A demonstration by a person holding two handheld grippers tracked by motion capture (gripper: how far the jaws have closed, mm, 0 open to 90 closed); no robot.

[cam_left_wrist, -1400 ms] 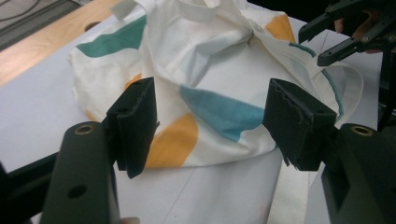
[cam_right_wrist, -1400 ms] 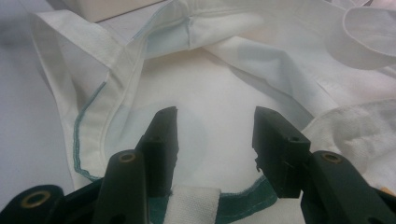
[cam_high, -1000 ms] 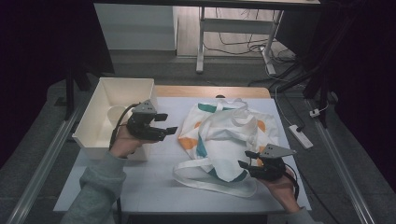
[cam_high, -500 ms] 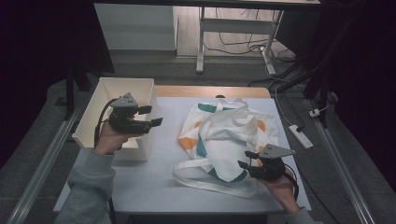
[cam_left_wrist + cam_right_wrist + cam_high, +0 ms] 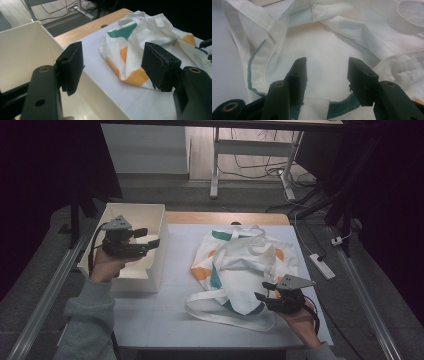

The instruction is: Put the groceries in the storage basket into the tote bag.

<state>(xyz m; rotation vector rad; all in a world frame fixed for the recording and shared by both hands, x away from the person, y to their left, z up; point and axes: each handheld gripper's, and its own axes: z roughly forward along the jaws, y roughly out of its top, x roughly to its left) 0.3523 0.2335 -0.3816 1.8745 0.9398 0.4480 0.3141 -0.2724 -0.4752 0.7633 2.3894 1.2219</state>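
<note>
white cloth tote bag with green and orange patches (image 5: 242,265) lying crumpled on the pale bench (image 5: 170,315); left gripper (image 5: 150,239) above the white rectangular plastic bin (image 5: 150,270), jaws apart, empty; right gripper (image 5: 261,291) at the bag's near edge, jaws apart over the cloth, not clamped

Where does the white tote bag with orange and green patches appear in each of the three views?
High view: tote bag lies centre-right on the table.
Left gripper view: upper right, beyond the white bin's wall.
Right gripper view: its white cloth spreads under the tongs.
Shared landmark: the bag's green trim.
</note>
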